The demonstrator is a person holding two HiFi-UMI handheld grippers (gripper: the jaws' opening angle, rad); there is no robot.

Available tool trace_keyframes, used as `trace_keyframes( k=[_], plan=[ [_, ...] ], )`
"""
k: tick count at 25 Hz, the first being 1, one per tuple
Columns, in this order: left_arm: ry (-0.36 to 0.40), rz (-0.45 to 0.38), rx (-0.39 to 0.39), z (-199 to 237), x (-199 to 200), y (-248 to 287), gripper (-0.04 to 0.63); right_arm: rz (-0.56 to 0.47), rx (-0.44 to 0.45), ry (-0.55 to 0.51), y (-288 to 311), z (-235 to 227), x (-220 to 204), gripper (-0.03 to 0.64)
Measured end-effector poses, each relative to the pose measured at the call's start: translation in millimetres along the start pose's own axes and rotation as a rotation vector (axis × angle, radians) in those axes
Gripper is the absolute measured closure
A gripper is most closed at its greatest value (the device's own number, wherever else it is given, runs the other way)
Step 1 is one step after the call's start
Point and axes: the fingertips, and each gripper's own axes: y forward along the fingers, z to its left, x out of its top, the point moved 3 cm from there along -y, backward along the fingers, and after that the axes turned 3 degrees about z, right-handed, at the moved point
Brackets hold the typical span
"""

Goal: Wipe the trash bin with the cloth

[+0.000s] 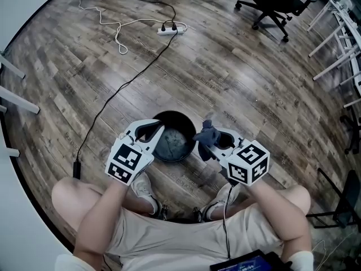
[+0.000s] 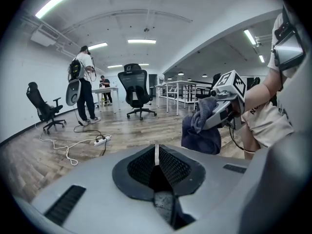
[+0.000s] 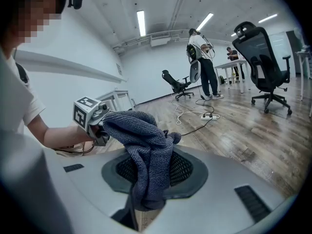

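A round black trash bin (image 1: 179,119) stands on the wood floor between the person's feet, seen from above. My left gripper (image 1: 159,131) reaches its left rim with the jaws shut on the thin wall. In the left gripper view a pale sliver shows between the closed pads (image 2: 168,167). My right gripper (image 1: 214,141) sits at the bin's right side, shut on a dark blue-grey cloth (image 1: 204,133). In the right gripper view the bunched cloth (image 3: 146,155) hangs over the jaws and hides the pads. The left gripper view also shows the cloth (image 2: 201,130), drooping from the right gripper (image 2: 222,112).
A white power strip (image 1: 172,30) with a white cord and a black cable (image 1: 113,100) lies on the floor beyond the bin. A black office chair (image 1: 275,4) and white desk legs (image 1: 338,44) stand far right. Two people (image 2: 83,87) stand in the distance.
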Motion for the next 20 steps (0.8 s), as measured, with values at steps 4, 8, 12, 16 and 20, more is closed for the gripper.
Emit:
trace_keyframes(
  k=[4, 8, 12, 16, 20],
  plan=[
    [-0.004, 0.001, -0.002, 0.0, 0.5, 0.3, 0.557, 0.021, 0.022, 0.016, 3.9, 4.2, -5.7, 0.509],
    [-0.004, 0.002, -0.007, -1.0, 1.5, 1.5, 0.557, 0.030, 0.015, 0.012, 4.6, 1.7, -7.3, 0.511],
    [-0.002, 0.000, -0.007, -0.8, 3.0, 1.4, 0.557, 0.037, 0.009, 0.031, 5.8, -2.4, -6.9, 0.509],
    [-0.010, 0.001, -0.009, -1.3, 2.1, 0.5, 0.557, 0.045, 0.004, 0.045, 7.1, -2.1, -10.0, 0.510],
    [-0.007, -0.004, -0.011, -4.7, 3.0, 0.3, 0.557, 0.047, -0.008, 0.038, 8.2, -3.6, -11.5, 0.509]
  ],
)
